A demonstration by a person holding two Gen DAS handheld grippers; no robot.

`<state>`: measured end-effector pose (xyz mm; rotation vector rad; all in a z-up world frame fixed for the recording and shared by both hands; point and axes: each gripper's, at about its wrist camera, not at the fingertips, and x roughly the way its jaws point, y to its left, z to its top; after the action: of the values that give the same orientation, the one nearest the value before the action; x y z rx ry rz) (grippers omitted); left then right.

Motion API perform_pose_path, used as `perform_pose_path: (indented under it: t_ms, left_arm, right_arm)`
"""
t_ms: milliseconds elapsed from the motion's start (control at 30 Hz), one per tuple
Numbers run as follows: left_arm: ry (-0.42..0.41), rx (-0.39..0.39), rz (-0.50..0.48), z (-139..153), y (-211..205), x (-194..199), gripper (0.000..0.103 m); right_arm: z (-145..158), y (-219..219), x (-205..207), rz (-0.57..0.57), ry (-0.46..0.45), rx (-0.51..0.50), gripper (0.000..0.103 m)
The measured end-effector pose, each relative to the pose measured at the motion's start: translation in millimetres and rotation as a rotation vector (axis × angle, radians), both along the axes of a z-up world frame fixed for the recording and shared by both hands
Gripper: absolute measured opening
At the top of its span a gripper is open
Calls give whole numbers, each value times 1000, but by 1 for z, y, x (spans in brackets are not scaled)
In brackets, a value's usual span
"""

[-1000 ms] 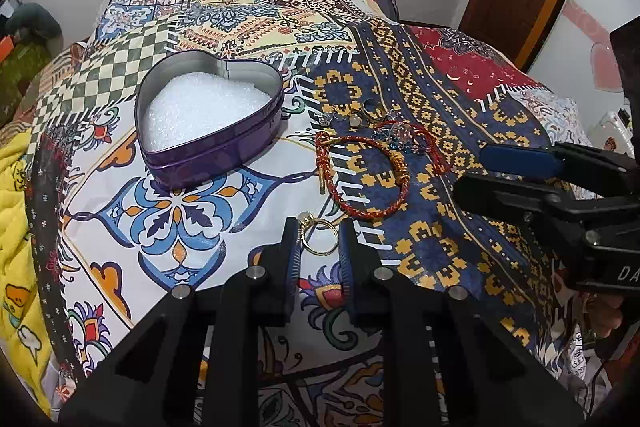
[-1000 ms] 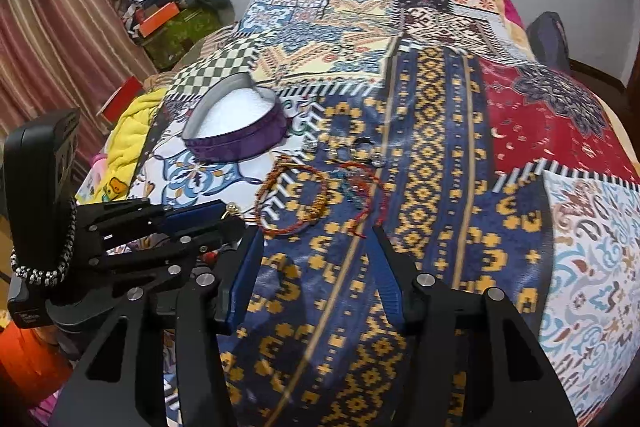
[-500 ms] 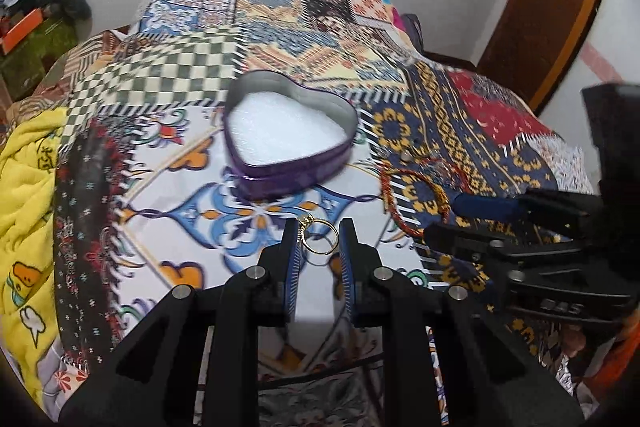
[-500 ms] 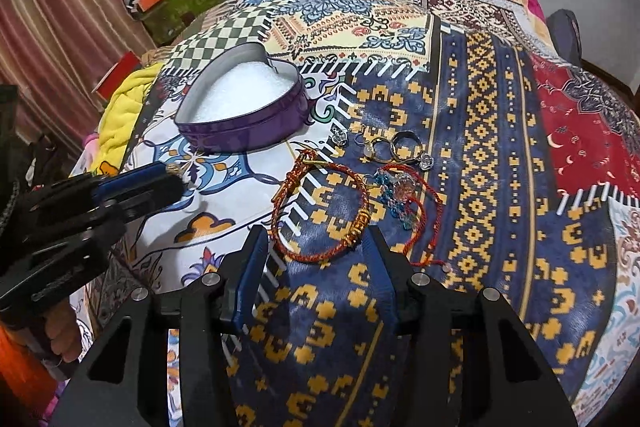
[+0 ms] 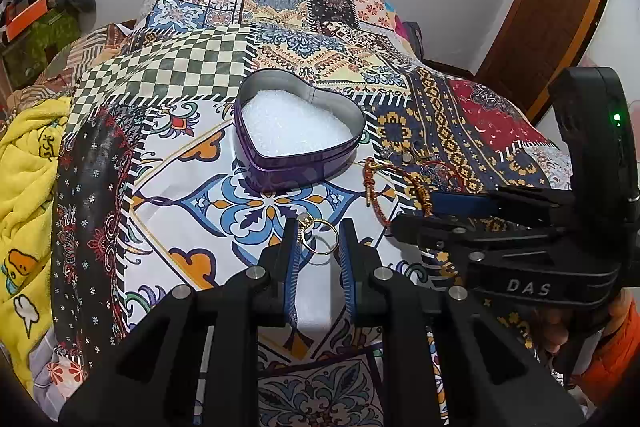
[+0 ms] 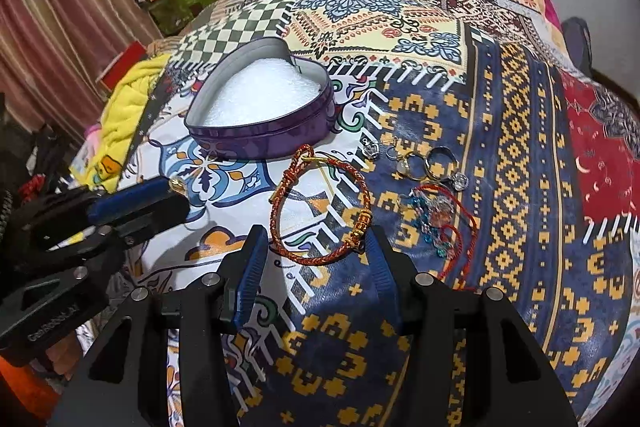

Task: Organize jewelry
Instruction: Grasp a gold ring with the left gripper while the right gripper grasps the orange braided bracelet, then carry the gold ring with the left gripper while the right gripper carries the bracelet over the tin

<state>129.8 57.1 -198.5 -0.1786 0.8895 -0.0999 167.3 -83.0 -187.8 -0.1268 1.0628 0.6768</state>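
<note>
Right tongs (image 5: 416,211) hide part of the braided bracelet (image 5: 400,183); small rings (image 5: 412,153) behind are too tiny to distinguish.

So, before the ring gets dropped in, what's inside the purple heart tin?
The heart tin holds only a white foam-like pad filling its floor; no jewelry shows on it. Whatever lies beneath the pad is covered.

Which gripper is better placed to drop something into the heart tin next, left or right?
Left. The left gripper already pinches the gold ring, with the heart tin just ahead. The right gripper is open and empty, straddling the braided bracelet on the bedspread.
</note>
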Motion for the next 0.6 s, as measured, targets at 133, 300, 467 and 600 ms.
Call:
perform_pose_path:
  t_ms: [133, 300, 467, 600]
  left_arm:
    - [-5, 8, 12, 1, 3, -1, 18]
    - [-2, 2, 34, 0, 11, -4, 18]
    - [-2, 3, 43, 1, 15, -7, 18]
    - [-12, 13, 41, 7, 14, -9, 18]
  right_arm:
    - [-2, 7, -2, 12, -35, -32, 47]
    - [-2, 7, -2, 3, -78, -58, 21]
    - [-1, -1, 5, -23, -47, -15, 10]
    - [3, -3, 3, -27, -47, -6, 10]
